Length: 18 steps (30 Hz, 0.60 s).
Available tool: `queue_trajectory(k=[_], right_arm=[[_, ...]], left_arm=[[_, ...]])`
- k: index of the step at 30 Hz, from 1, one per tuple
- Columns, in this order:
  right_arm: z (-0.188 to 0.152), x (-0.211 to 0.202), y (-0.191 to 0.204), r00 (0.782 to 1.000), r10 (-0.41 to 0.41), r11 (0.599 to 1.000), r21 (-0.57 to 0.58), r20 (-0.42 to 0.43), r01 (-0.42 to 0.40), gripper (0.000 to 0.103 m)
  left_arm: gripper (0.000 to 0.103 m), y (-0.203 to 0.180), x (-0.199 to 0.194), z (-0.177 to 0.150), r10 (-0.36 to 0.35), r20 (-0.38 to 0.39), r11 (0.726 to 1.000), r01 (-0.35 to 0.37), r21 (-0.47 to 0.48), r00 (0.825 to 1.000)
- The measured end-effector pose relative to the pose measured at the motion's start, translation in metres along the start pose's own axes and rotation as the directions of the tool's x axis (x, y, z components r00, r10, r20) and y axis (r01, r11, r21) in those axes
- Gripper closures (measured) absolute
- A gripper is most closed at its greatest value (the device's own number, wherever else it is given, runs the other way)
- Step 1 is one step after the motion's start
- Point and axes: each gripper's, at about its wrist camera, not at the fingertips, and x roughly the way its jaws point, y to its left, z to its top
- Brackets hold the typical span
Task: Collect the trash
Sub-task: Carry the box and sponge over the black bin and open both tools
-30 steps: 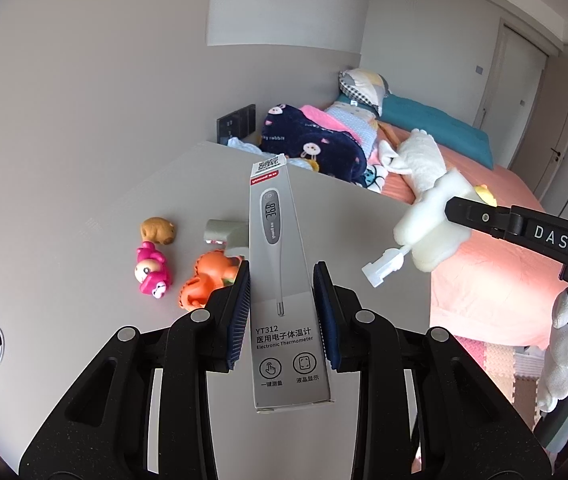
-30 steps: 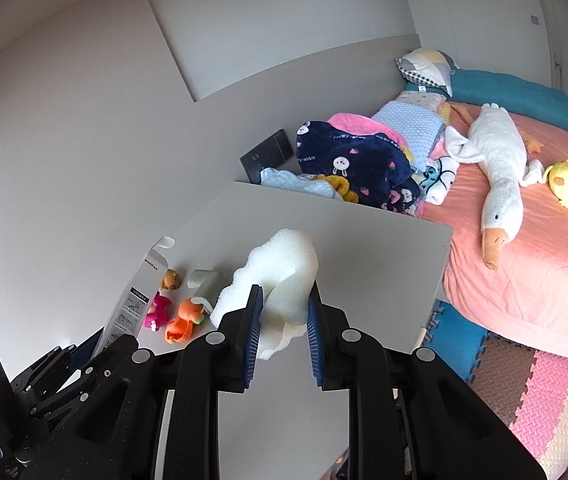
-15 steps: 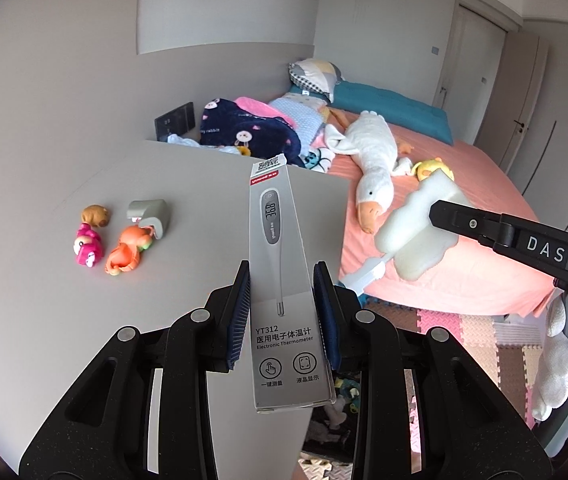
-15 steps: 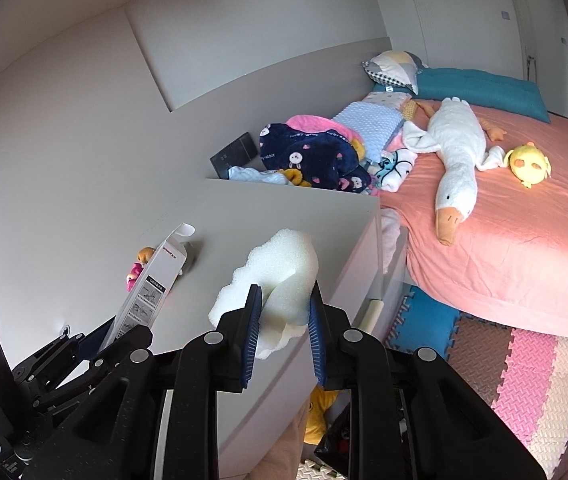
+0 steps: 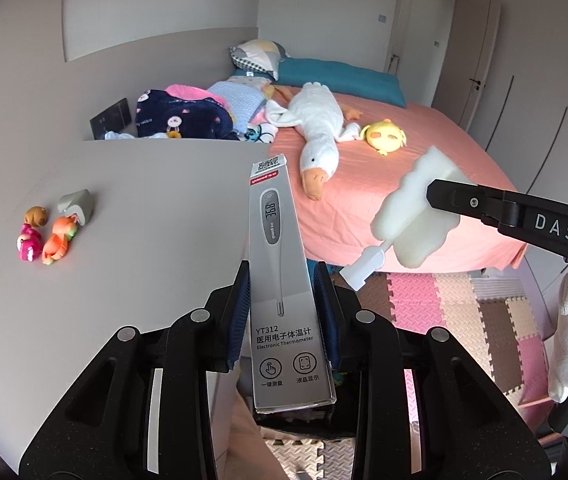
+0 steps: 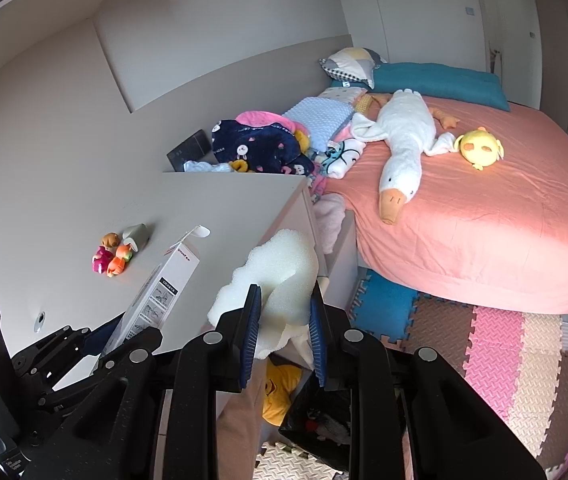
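My left gripper is shut on a grey electronic-thermometer box, which stands upright between the blue pads. The same box shows at the lower left of the right wrist view. My right gripper is shut on a lumpy piece of white foam. In the left wrist view the foam hangs at the right under one black finger, and a small white plastic piece juts out below it. Both grippers hover past the tabletop's edge, above a black bag on the floor.
A pale tabletop at the left carries small toy figures. A bed with a pink sheet holds a white goose plush and a yellow plush. Coloured foam mats cover the floor. A person's beige trouser leg is below.
Both grippers have swung right, off the tabletop towards the bed and floor, each keeping its load. The toys have slid left in view, and the floor mats and black bag have appeared.
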Motion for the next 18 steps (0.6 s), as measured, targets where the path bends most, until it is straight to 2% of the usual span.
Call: queue_trajectory(k=[3,4,5,6,7,9,12,18], right_arm=[[-0.007,-0.002,-0.01,0.998,-0.06,0.998,-0.002,-0.023,0.06,0.073],[-0.009,-0.002,-0.013,0.996,-0.087,0.996,-0.012,-0.035,0.087,0.061],[-0.011,-0.003,-0.016,0.991,-0.127,0.992,-0.014,-0.038,0.127,0.054],[-0.012,-0.005,-0.019,0.985,-0.169,0.986,-0.004,-0.027,0.169,0.04],[-0.013,-0.008,-0.023,0.98,-0.196,0.98,0.007,-0.012,0.196,0.036],[-0.015,-0.011,-0.03,0.977,-0.214,0.976,0.029,0.006,0.214,0.036],[-0.014,-0.012,-0.036,0.978,-0.209,0.977,0.057,0.011,0.208,0.036],[-0.012,-0.003,-0.024,0.98,-0.196,0.98,0.039,0.014,0.196,0.036]], left_arm=[[0.07,-0.008,0.005,-0.004,-0.053,-0.027,0.998,0.054,0.025,0.998],[0.054,-0.01,0.007,-0.006,-0.064,-0.041,0.997,0.066,0.036,0.997],[0.037,-0.011,0.008,-0.007,-0.054,-0.05,0.998,0.056,0.043,0.997],[0.01,-0.013,0.007,-0.008,-0.034,-0.043,0.998,0.037,0.05,0.999],[0.008,-0.013,0.004,-0.009,-0.013,-0.016,0.998,0.014,0.059,1.0],[0.008,-0.014,0.002,-0.009,0.011,0.002,0.997,-0.011,0.074,1.0],[0.008,-0.008,0.0,-0.007,0.018,0.005,0.998,-0.018,0.058,1.0],[0.008,0.01,-0.001,-0.006,0.04,0.008,0.999,-0.04,0.026,0.999]])
